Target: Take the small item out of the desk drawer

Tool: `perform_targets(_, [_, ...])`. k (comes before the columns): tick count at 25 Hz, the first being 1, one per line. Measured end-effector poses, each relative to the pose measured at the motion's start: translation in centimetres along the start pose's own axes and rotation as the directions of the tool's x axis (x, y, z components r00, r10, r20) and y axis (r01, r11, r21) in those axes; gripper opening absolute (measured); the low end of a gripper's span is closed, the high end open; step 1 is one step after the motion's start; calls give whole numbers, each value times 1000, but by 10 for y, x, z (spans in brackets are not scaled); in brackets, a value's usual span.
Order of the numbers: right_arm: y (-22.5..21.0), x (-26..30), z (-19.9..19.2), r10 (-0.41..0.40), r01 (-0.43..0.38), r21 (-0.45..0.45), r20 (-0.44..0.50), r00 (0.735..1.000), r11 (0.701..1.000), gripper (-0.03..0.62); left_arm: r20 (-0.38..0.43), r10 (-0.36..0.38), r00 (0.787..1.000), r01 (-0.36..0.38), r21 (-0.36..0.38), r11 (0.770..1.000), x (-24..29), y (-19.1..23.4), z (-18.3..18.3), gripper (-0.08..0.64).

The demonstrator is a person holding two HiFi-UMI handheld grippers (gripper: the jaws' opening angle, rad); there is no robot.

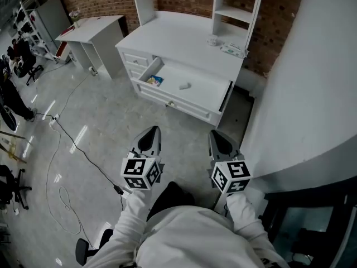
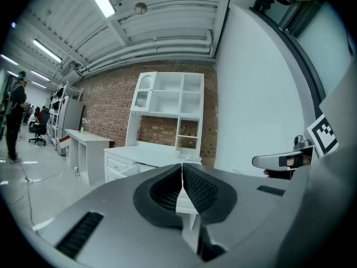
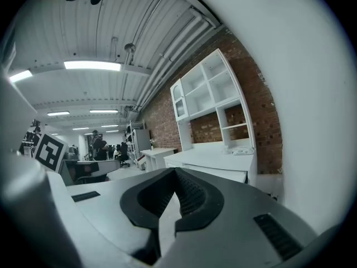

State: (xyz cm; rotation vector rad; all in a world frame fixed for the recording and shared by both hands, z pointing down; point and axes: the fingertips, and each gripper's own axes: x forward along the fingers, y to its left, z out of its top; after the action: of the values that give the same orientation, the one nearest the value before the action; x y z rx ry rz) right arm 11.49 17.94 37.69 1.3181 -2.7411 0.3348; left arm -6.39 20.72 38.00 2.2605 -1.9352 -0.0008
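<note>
A white desk (image 1: 184, 41) stands ahead with its wide drawer (image 1: 207, 89) pulled open. Inside lie a small colourful packet (image 1: 154, 80) at the left end and a small white item (image 1: 184, 86) near the middle. My left gripper (image 1: 149, 133) and right gripper (image 1: 218, 135) hover side by side over the floor, well short of the drawer. Both are shut with nothing between the pads. In the left gripper view the left gripper (image 2: 182, 169) points at the desk (image 2: 142, 155). The right gripper (image 3: 174, 173) has the desk (image 3: 215, 162) to its right in the right gripper view.
A white shelf unit (image 1: 237, 10) sits on the desk, with small objects (image 1: 232, 49) beside it. A second white desk (image 1: 92, 28) stands at the back left. Black cables (image 1: 61, 133) run across the shiny floor. A curved white wall (image 1: 312, 82) rises at my right.
</note>
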Motion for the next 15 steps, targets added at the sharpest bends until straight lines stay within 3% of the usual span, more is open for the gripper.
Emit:
perform_targets(5, [-8,8,-1,-3,3,5,-5,1000,1000,28,12,0,1000,0,11,1000,14,8,4,25])
perform_targets(8, [-12,15,0,-8,8,9,-5,1000,1000,28,9,-2,1000,2,17,1000,24,13,5,84])
perform_targets(15, [-28,39,6,-32,32,10,-13,999,999,28,12,-35,999,34,40,999,58,20,10,150])
